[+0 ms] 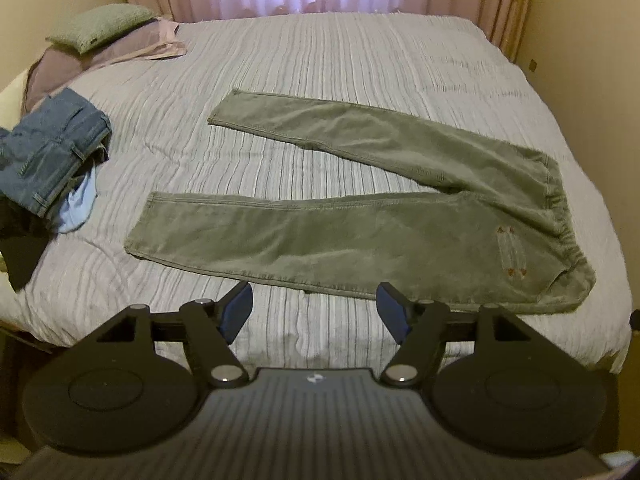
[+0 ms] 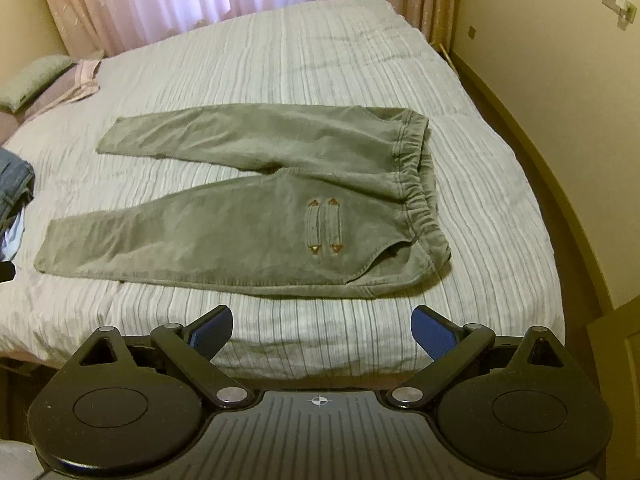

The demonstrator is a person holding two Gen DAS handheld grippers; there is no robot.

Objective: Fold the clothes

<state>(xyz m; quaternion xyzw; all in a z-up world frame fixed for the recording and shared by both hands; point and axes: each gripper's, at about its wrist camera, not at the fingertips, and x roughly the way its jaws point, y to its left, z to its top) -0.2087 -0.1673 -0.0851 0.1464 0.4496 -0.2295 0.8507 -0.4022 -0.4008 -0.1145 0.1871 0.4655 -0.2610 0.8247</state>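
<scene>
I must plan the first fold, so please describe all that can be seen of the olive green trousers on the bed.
The olive green trousers lie flat on the striped grey bedcover, legs spread apart in a V toward the left, gathered elastic waistband to the right. The cloth looks soft, like velvet or fine corduroy. Two stitched strips with brown triangular ends sit near a hip pocket. Only the bedcover touches them; both open grippers hover short of the near edge.

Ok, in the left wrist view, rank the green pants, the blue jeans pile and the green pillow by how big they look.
1. green pants, clearly largest.
2. blue jeans.
3. green pillow, smallest, though it lies farther from the camera, so its true size is unsure.
</scene>
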